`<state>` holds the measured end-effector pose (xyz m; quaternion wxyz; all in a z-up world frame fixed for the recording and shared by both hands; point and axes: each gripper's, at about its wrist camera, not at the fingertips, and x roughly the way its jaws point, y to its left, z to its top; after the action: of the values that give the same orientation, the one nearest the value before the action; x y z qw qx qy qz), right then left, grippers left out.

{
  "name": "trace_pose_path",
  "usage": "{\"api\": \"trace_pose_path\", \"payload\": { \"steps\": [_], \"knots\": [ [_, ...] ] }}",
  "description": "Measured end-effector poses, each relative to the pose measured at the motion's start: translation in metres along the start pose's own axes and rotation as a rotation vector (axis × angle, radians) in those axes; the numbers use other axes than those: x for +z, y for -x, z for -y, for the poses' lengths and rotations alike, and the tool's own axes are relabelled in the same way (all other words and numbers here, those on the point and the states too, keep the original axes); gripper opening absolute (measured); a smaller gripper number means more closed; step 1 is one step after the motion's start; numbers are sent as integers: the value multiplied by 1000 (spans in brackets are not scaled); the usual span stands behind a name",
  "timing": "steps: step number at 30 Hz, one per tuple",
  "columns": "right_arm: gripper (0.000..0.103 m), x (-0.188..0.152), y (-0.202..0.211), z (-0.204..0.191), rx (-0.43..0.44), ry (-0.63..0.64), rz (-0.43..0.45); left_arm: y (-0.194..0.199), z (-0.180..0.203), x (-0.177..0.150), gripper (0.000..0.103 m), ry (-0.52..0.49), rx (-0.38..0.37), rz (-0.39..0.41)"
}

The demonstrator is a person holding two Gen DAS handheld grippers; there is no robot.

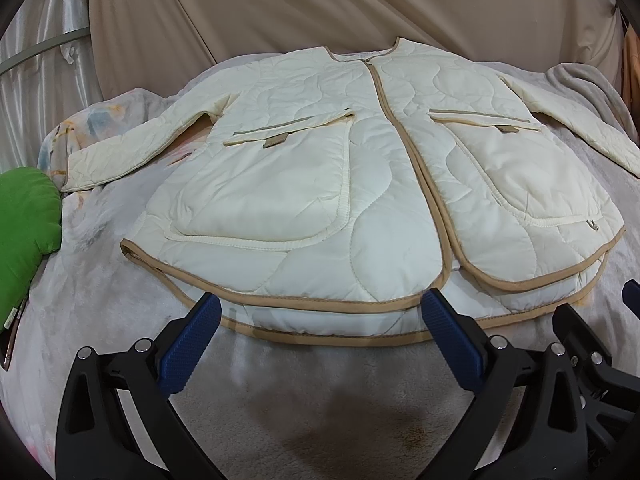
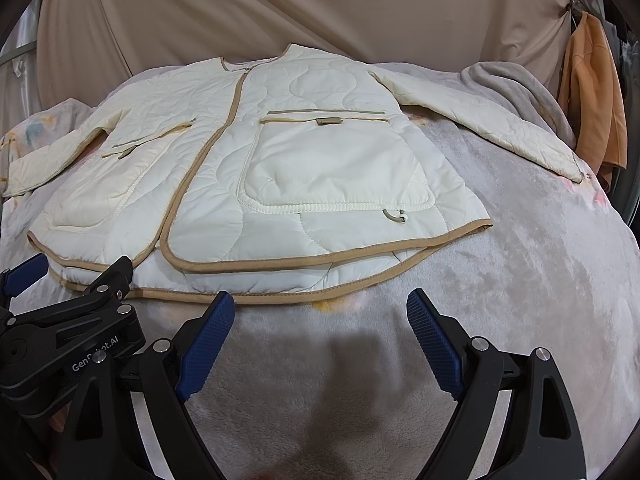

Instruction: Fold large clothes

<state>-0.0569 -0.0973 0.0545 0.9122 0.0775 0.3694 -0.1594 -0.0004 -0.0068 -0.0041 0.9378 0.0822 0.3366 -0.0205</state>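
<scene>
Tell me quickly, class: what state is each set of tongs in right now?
Left tongs: open, holding nothing, at the jacket hem.
Right tongs: open, holding nothing, just short of the hem.

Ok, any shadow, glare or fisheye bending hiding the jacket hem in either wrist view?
Left wrist: hem sharp, bowed by fisheye; dark shadow falls on the blanket short of it. Right wrist: same shadow, hem clear, corners vignetted. No glare in either.
</scene>
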Motion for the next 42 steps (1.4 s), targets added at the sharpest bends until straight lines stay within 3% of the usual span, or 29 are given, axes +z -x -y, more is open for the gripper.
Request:
{"api": "trace_pose_path", "payload": {
  "steps": [16,21,24,26,31,36,42],
  "knots": [
    [86,-3,-1,1,1,-1,-5,-1,2,-1,98,-7,11,-2],
    [86,0,-2,10,42,-35,-10,3,-5,-1,98,15,-92,-16],
    [85,17,1,46,116,-113,-33,9,-18,1,98,70,-135,-11],
    [85,34,-2,85,120,-170,-36,12,-29,4,98,99,-155,-13],
    [85,81,-38,214,-42,-337,-17,15,-57,21,98,129,-202,4],
    [77,106,-92,339,-62,-608,-46,17,-76,42,98,89,-93,89],
    [76,119,-133,414,-91,-792,-15,-2,-101,62,98,91,-21,89]
  ]
}}
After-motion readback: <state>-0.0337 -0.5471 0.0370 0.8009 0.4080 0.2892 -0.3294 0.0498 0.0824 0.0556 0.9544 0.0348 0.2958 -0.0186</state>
